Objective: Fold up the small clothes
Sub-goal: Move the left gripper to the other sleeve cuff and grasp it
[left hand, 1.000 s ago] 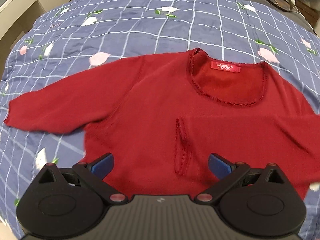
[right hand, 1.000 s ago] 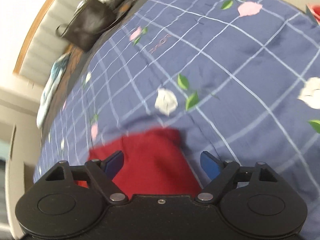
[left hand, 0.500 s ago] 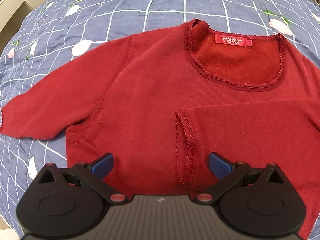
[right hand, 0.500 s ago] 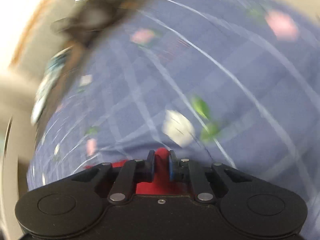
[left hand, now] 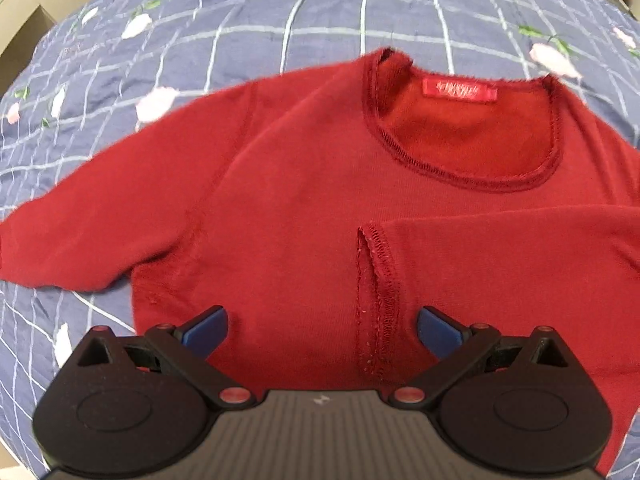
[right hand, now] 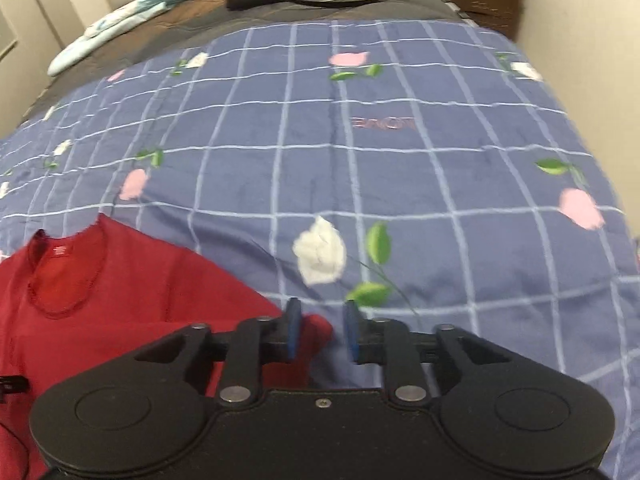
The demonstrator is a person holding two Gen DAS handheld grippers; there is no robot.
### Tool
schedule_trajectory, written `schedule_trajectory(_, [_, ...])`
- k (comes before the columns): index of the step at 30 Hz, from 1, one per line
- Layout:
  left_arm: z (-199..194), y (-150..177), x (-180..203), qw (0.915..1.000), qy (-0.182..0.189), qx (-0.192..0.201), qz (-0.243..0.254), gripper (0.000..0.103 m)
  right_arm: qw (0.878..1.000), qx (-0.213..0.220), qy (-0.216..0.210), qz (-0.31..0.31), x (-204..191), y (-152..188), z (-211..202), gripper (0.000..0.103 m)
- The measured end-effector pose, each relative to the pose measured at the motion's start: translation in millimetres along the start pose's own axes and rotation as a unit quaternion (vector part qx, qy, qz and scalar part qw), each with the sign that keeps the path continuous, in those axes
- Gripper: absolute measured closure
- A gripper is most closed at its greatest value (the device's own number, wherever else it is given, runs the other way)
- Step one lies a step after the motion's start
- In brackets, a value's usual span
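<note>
Sweater (left hand: 288, 208) flat on bedspread (right hand: 360, 160); left gripper (left hand: 322, 326) spread wide, right gripper (right hand: 320, 334) slightly parted, empty.

Dark red sweater (left hand: 304, 200) on blue white-checked bedspread (right hand: 400, 168) with pink and white flowers

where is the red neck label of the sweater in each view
Left wrist view: the neck label sits upper right of centre, inside the collar of the red sweater.
Right wrist view: the neck label is small at the far left edge, mid-height.
Shared landmark: the stitched collar curving below the label.
</note>
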State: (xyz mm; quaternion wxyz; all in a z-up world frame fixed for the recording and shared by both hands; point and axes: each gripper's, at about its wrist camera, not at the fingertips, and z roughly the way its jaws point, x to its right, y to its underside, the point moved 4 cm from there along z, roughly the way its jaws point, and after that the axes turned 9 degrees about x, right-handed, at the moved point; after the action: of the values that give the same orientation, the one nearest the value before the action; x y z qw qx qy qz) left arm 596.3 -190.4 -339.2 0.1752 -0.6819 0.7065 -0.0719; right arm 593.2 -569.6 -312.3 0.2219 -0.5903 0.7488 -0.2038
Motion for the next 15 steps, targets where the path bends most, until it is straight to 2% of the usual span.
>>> schedule_trajectory(1, [-5.1, -0.3, -2.4, 1.0000, 0.002, 0.005, -0.002, 0.000, 1.000, 0.002, 0.004, 0.004, 0.4, 3.3, -4.2, 0.064])
schedule_trajectory(3, [-14.1, 0.5, -7.1, 0.9998, 0.008, 0.011, -0.011, 0.000, 1.000, 0.003, 0.009, 0.019, 3.0, 11.7, -16.8, 0.042])
schedule_trajectory(6, [-26.8, 4.9, -19.6, 0.9994, 0.013, 0.018, -0.026, 0.000, 1.000, 0.002, 0.005, 0.029, 2.7, 31.5, -41.6, 0.022])
schedule_trajectory(11, [-45.4, 24.7, -53.3, 0.9978, 0.009, 0.011, -0.065, 0.000, 0.999, -0.008, -0.002, 0.054, -18.1, 81.0, -89.9, 0.002])
schedule_trajectory(15, [-63.6, 56.0, -97.9, 0.9956, -0.001, -0.006, -0.093, 0.000, 0.996, -0.041, -0.004, 0.080, -51.7, 132.7, -125.6, 0.001])
